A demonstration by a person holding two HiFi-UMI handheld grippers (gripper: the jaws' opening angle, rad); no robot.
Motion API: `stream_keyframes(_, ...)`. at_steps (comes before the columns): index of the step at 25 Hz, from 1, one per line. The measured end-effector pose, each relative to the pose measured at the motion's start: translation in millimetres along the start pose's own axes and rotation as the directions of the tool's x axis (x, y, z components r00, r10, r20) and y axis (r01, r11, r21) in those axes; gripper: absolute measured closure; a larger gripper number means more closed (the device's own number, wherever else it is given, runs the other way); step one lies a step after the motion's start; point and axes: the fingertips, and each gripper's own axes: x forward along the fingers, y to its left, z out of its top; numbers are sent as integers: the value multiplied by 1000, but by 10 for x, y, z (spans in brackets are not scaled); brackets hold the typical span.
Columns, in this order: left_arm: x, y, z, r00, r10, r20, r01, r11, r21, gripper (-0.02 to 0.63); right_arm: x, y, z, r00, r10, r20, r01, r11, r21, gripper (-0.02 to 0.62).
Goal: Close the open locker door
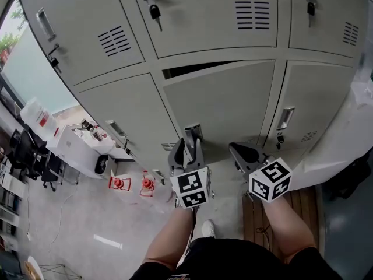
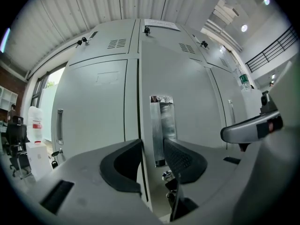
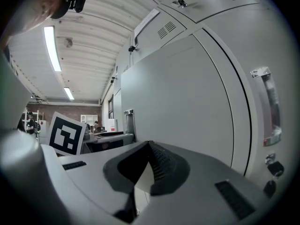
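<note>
The door (image 1: 224,101), at 12 o'clock in the lower row, stands slightly ajar. Left gripper (image 1: 190,139) – jaws about half apart, empty, framing the handle (image 2: 162,125). Right gripper (image 1: 239,151) – at its 3 o'clock, jaws together, empty.

Bright even light, ceiling tube light (image 3: 51,48) glowing, strong fisheye edges

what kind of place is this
Probably a workplace or lab hall, at its locker area: a bank of grey metal lockers with keys in the locks, office chairs off to the side, and orange cones on the floor.
</note>
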Motion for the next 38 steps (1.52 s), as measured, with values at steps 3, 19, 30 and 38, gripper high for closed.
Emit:
stream_keyframes(3,85,27,1,1000,6,5,-6,1000,2,456,56,-53,-16,1000,-7,-7,7,1000,8,543)
stream_keyframes(19,409,157,-9,998,56,21,-56,998,17,386,227,-254,-94,999,-33,-26,34,999,38,542)
stream_keyframes(30,459,162,1,988,149,45,-151,988,33,370,236,-345,-124,998,-52,-25,53,997,61,541)
stream_keyframes(38,461,164,-5,988,148,46,-149,988,31,371,233,-349,-115,999,-51,-21,52,996,69,541)
